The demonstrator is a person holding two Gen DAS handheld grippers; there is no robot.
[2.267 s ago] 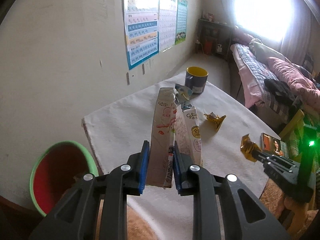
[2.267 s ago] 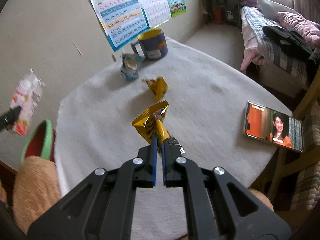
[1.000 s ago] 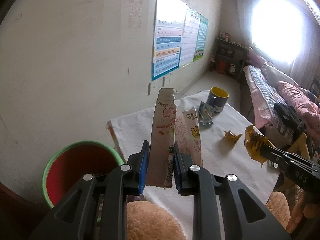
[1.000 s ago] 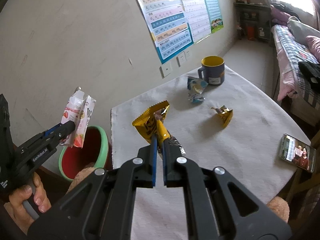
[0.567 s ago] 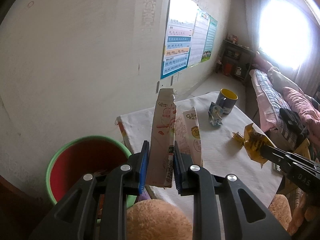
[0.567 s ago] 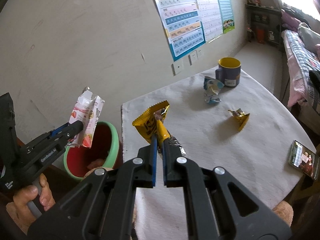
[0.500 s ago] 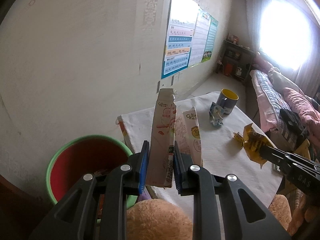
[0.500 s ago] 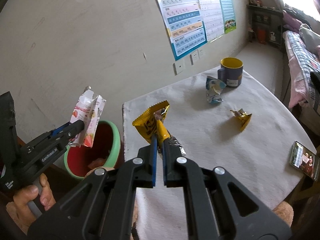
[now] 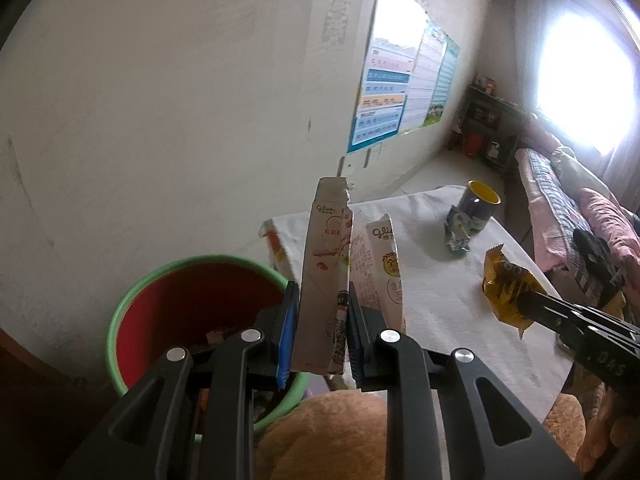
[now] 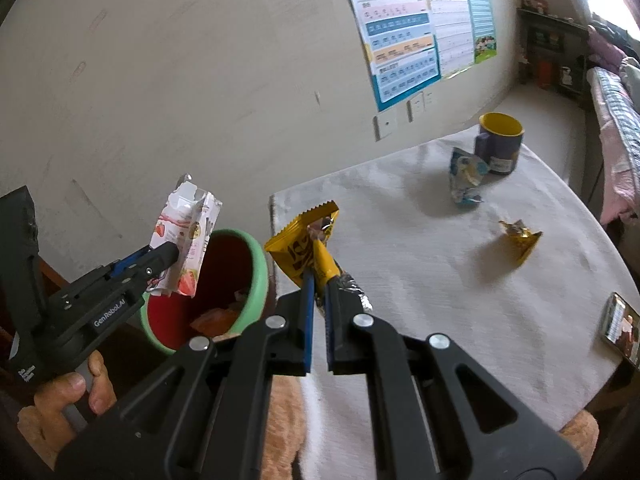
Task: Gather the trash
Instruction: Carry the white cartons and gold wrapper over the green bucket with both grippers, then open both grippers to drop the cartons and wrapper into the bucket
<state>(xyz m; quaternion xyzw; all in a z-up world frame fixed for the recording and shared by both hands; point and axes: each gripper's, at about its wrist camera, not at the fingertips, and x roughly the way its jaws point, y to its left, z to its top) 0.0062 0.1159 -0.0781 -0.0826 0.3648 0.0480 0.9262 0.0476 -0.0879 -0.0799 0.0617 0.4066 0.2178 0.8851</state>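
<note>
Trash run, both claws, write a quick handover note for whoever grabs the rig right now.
Left claw: shut on the torn white snack packets, beside the red bin.
Right claw: shut on the yellow wrapper, near the table edge by the bin.
Done: some trash already lies in the bin.
Left: drop both loads, then fetch the blue wrapper by the mug and the small gold wrapper from the table.

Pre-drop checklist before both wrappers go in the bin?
1. Left gripper clamps the white packets: ok.
2. Right gripper clamps the yellow wrapper: ok.
3. Bin open, with room: ok.
4. White packets over the bin mouth: cannot tell; in the right view they hang at its near rim.
5. Yellow wrapper over the bin: not ok, beside the rim at the table edge.
6. Table trash cleared: not ok; blue wrapper and small gold wrapper remain.
</note>
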